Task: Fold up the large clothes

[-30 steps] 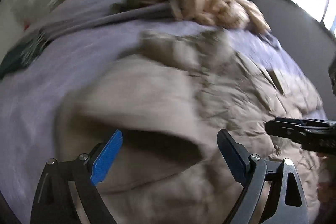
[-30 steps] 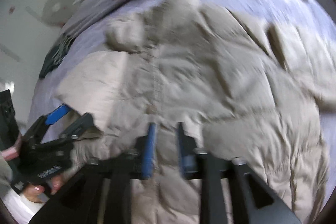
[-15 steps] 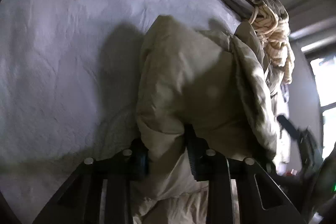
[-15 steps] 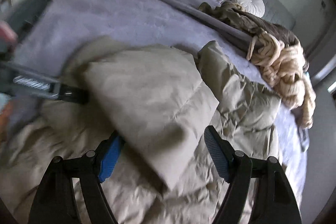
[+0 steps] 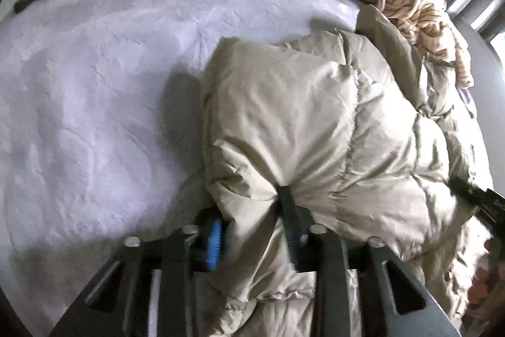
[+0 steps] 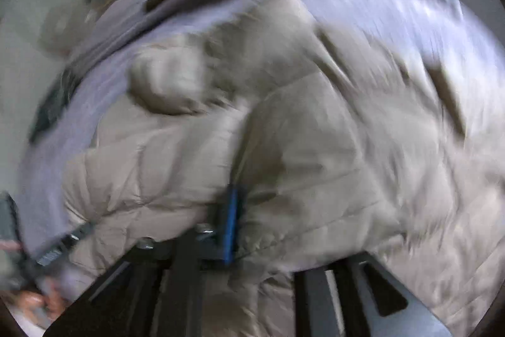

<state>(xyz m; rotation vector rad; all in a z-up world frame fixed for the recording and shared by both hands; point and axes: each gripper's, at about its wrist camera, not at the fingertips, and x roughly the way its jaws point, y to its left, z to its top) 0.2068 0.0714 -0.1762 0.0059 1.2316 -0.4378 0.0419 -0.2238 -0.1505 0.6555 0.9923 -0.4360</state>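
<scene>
Beige quilted puffer jacket (image 5: 315,122) bunched near the right edge of the lavender fleece-covered bed (image 5: 94,90), a fold between the opening pads of the left hand-held gripper (image 5: 252,229), another fold between the closing right hand-held gripper (image 6: 262,226).

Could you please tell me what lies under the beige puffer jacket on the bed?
The puffer jacket rests on a lavender bedspread, which shows all around its left edge. Whatever lies directly beneath the jacket's bulk is covered and cannot be seen.
</scene>
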